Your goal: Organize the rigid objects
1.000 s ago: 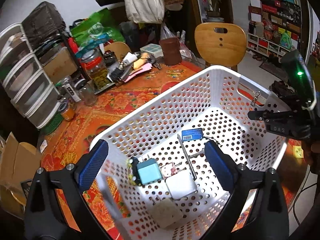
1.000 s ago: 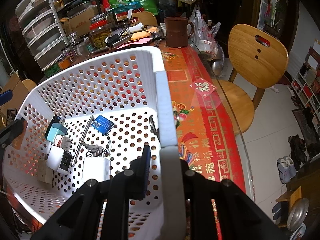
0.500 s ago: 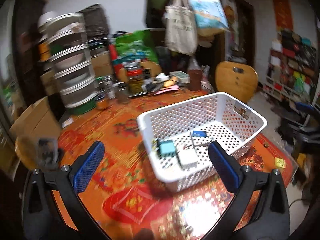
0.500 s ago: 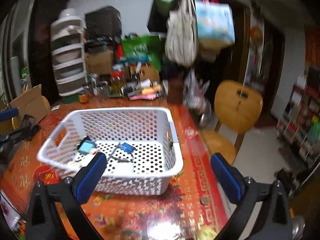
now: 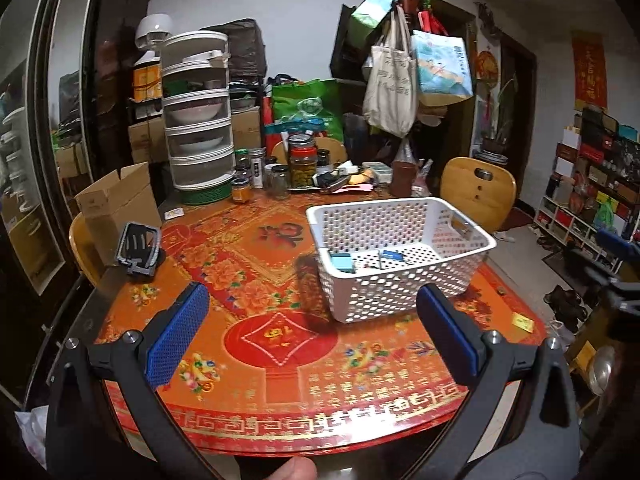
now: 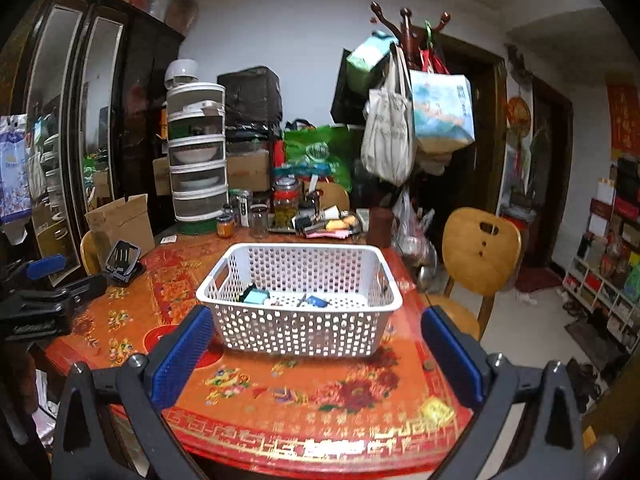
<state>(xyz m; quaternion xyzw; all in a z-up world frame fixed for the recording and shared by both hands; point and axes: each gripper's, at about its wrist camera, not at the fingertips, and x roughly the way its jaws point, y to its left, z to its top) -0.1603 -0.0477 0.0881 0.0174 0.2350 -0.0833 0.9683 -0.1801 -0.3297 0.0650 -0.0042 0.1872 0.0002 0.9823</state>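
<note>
Both grippers off the job: left gripper (image 5: 312, 334) & right gripper (image 6: 316, 350) hang w/ jaws wide apart, nothing between. White perforated basket (image 6: 298, 314) sits on the table (image 6: 320, 404), small items inside. Looks like the wrap-up step; next move, if any, needs another stray item found.
</note>
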